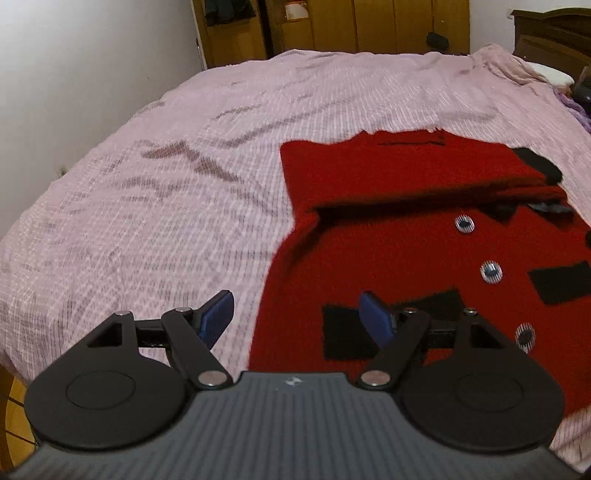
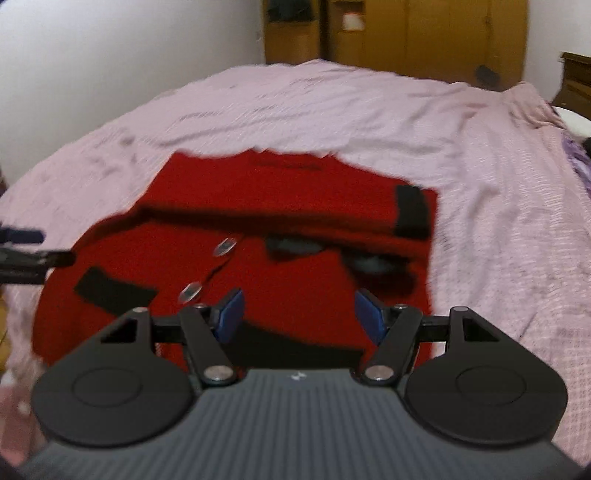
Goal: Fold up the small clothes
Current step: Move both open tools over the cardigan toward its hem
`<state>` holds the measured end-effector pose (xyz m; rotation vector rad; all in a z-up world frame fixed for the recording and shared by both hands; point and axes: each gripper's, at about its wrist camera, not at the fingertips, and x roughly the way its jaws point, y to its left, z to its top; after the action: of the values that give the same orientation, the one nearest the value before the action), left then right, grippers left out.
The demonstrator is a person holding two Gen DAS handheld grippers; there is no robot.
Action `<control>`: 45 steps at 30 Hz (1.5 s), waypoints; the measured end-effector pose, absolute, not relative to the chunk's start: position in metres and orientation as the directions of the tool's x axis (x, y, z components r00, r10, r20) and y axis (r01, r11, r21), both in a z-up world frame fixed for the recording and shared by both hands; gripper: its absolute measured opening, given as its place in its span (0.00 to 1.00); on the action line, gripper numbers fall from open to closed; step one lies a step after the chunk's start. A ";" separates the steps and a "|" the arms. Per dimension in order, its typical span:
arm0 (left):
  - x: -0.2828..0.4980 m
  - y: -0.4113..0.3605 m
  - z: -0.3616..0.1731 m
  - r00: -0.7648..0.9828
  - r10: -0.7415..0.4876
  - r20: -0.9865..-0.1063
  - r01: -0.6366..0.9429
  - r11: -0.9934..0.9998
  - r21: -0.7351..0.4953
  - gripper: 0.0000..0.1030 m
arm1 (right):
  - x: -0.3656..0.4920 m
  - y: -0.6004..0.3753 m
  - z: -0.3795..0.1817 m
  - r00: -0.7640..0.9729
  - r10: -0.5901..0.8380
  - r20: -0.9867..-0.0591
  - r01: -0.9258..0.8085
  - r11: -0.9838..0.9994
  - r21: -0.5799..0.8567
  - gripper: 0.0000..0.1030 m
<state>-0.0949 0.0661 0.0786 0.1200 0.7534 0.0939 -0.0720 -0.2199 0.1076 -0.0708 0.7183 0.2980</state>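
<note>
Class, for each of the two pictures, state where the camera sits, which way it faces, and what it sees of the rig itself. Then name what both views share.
Left wrist: sits on the left claw, angled down across the bed; shows its own open blue fingers.
Right wrist: sits on the right claw, angled down over the garment; shows its own open fingers, plus the left claw at the picture's left edge.
Shared: red cardigan, pink bedspread, wooden wardrobe.
</note>
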 end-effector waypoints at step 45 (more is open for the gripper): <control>-0.156 0.046 0.027 0.647 0.005 -0.762 0.130 0.985 0.117 0.79 | -0.182 -0.127 0.019 0.730 0.132 -0.671 -0.574 0.651 -0.496 0.76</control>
<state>-0.1564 0.0458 0.0274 0.1667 0.8653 -0.0710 -0.1819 -0.1274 0.0194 -0.7632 0.6396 0.4334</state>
